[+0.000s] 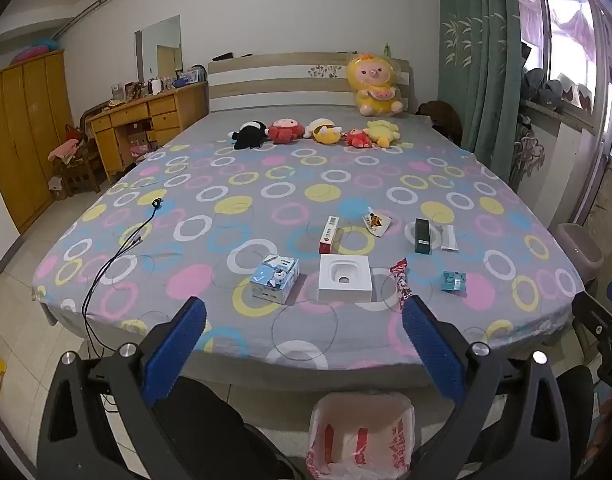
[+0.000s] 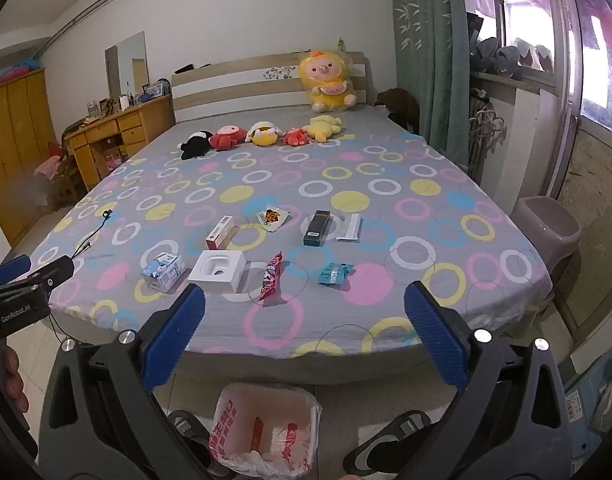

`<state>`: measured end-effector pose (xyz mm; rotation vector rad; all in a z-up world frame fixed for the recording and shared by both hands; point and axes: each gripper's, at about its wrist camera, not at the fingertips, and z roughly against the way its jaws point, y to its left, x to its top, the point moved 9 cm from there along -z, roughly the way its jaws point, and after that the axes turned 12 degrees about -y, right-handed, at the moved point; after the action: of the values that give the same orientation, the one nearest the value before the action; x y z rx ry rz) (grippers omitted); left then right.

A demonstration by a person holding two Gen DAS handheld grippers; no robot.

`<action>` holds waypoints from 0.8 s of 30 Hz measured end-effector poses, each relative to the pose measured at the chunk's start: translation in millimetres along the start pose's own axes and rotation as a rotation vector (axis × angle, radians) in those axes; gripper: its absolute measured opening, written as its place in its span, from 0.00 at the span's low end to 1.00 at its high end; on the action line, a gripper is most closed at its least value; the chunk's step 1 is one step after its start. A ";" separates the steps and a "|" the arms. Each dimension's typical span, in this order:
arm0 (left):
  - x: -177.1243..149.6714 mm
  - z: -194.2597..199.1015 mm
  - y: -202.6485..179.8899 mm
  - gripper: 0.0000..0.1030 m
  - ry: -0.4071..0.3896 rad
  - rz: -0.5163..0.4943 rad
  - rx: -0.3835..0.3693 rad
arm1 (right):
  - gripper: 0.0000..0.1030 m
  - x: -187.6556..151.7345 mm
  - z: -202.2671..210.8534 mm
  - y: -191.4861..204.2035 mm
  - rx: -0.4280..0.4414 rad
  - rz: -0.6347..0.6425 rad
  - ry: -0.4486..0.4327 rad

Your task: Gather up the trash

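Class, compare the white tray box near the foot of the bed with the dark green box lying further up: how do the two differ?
The white tray box is square and pale; the dark green box is long, narrow and dark. The white tray box lies open with a moulded hollow showing; the dark green box is closed. The white one lies nearer the foot of the bed. Both lie flat on the bedsheet.

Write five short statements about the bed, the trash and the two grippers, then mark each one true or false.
1. Both the left gripper and the right gripper are open and hold nothing. True.
2. The red candy wrapper is already in the bin. False: it lies on the bed.
3. The lined bin stands on the floor at the bed's foot. True.
4. The white tray box sits among the plush toys. False: it lies near the bed's foot.
5. The dark green box stands upright. False: it lies flat.
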<state>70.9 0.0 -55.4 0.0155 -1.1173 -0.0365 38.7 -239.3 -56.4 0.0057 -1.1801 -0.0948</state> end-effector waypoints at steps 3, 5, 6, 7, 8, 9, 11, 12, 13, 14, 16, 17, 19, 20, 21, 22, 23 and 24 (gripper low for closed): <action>0.3 0.2 0.0 0.94 -0.002 0.002 0.003 | 0.95 0.5 0.1 0.1 -0.001 0.003 -0.006; 0.4 0.6 -0.9 0.94 -0.002 0.003 0.002 | 0.95 0.4 0.2 0.2 -0.003 0.002 -0.004; 0.5 0.9 -1.6 0.94 -0.003 0.002 0.002 | 0.95 0.5 0.4 0.4 -0.003 0.001 -0.004; 0.4 1.2 -2.4 0.94 -0.004 0.000 0.003 | 0.95 0.7 0.7 0.7 -0.004 0.001 -0.004; 0.2 1.4 -3.4 0.94 -0.003 0.000 0.003 | 0.95 0.2 -0.1 0.4 0.001 -0.001 -0.003; 0.3 0.4 0.3 0.94 0.000 0.010 -0.002 | 0.95 0.1 0.0 0.6 0.002 -0.001 -0.003; 0.0 0.7 0.4 0.94 0.002 0.008 -0.002 | 0.95 -0.3 -0.4 0.5 0.002 -0.002 -0.001; -0.1 1.0 0.5 0.94 0.002 0.008 0.000 | 0.95 -0.5 -0.4 0.6 0.002 -0.002 -0.001; -0.1 1.5 0.4 0.94 0.002 0.008 -0.002 | 0.95 -0.1 -0.2 0.5 0.002 -0.002 -0.002; -1.1 0.4 3.0 0.94 0.003 0.009 -0.002 | 0.95 0.0 0.0 0.5 0.002 -0.002 -0.003; -1.0 1.9 5.9 0.94 0.002 0.007 -0.001 | 0.95 -0.4 -0.5 0.7 0.002 -0.002 -0.001; -1.3 1.4 5.9 0.94 0.002 0.009 -0.001 | 0.95 -0.6 -0.6 0.5 0.001 -0.002 -0.001; -1.2 0.9 5.2 0.94 0.004 0.009 -0.003 | 0.95 -0.7 -0.7 0.7 0.001 -0.002 0.000; -1.0 0.9 4.9 0.94 0.005 0.008 -0.002 | 0.95 -0.6 -0.6 0.7 0.001 -0.002 -0.001; -1.0 0.8 5.0 0.94 0.005 0.009 -0.001 | 0.95 -0.5 -0.5 0.7 0.000 -0.003 -0.001; -0.9 0.8 5.4 0.94 0.005 0.009 -0.001 | 0.95 -0.6 -0.7 0.9 0.001 -0.001 -0.001; -0.9 0.8 5.0 0.94 0.005 0.009 -0.002 | 0.95 -0.7 -0.9 0.8 0.001 -0.002 -0.001; -0.9 0.8 4.9 0.94 0.005 0.009 -0.001 | 0.95 -0.8 -1.0 0.9 0.002 -0.002 -0.001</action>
<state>69.9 4.9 -55.6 0.0093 -1.1120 -0.0290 39.4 -238.4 -57.5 0.0083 -1.1809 -0.0954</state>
